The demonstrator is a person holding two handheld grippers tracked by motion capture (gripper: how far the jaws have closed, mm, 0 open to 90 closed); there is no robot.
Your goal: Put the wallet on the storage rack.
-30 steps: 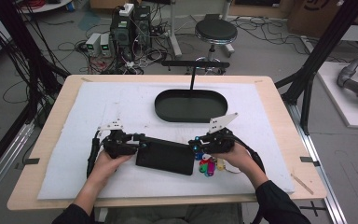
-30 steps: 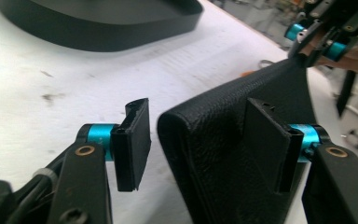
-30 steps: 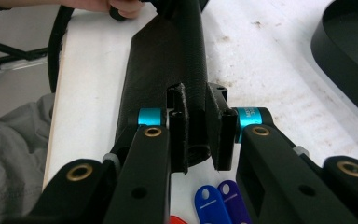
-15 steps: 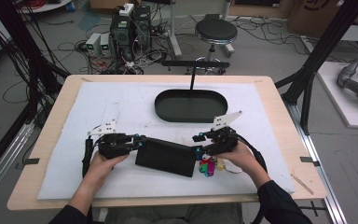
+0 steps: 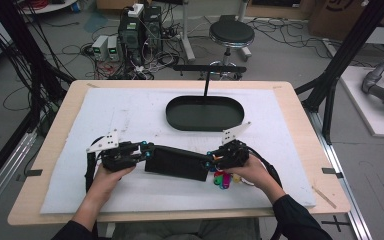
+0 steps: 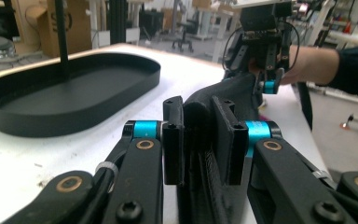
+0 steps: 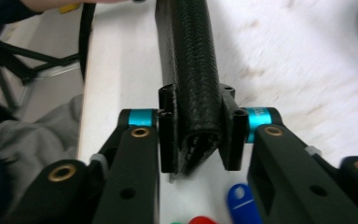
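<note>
Your left gripper [image 5: 144, 152] is clamping the 9 o'clock end of the black pouch [image 5: 177, 163]; your right gripper [image 5: 211, 161], its jaws just closed, is clamping the 3 o'clock end.

Black oval tray [image 5: 205, 113] w/ post; colored clips [image 5: 222, 179].

Colours on the table: mostly black on white.
Flat black textured-leather pouch [image 5: 176, 162] w/ pebbled grain; black oval plastic tray [image 5: 205, 113], matte, plain; white foam mat [image 5: 130, 107] w/ faint grey scuffs, on pale wood tabletop [image 5: 300, 107]. Both black two-jaw grippers, left [image 6: 198, 140] & right [image 7: 196, 135], w/ cyan collars, brass rivets. Small plastic pieces [image 5: 222, 179]: red, blue, green, magenta.
</note>
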